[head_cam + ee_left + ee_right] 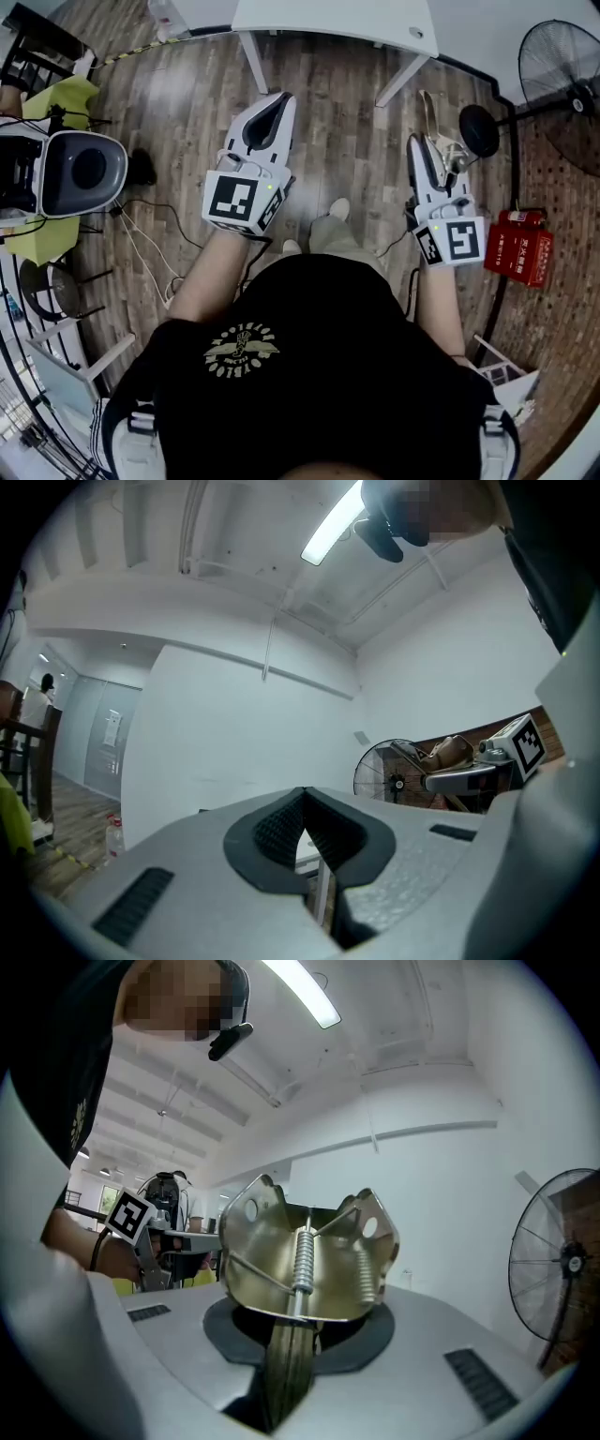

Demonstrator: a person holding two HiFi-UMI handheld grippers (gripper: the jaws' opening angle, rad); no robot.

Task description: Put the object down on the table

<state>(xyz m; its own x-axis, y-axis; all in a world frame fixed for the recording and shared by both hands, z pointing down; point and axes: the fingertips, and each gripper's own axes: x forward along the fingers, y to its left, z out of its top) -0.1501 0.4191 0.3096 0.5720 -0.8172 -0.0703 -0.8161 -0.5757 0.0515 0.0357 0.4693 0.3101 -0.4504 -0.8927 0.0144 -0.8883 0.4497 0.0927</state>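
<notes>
Plank floor [347, 122] before the white rectangular table [328, 23]. Carry the shiny sprung metal clip [300, 1260], clamped in the right gripper [292, 1330], onto that table before releasing; left gripper [305, 832] closed, empty

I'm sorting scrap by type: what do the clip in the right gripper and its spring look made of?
The clip looks like thin sheet metal, probably steel with a brassy, yellowish plating: it is glossy and mirrors the room. The spring looks like bare silvery steel wire, judging by its bright coiled turns.
</notes>
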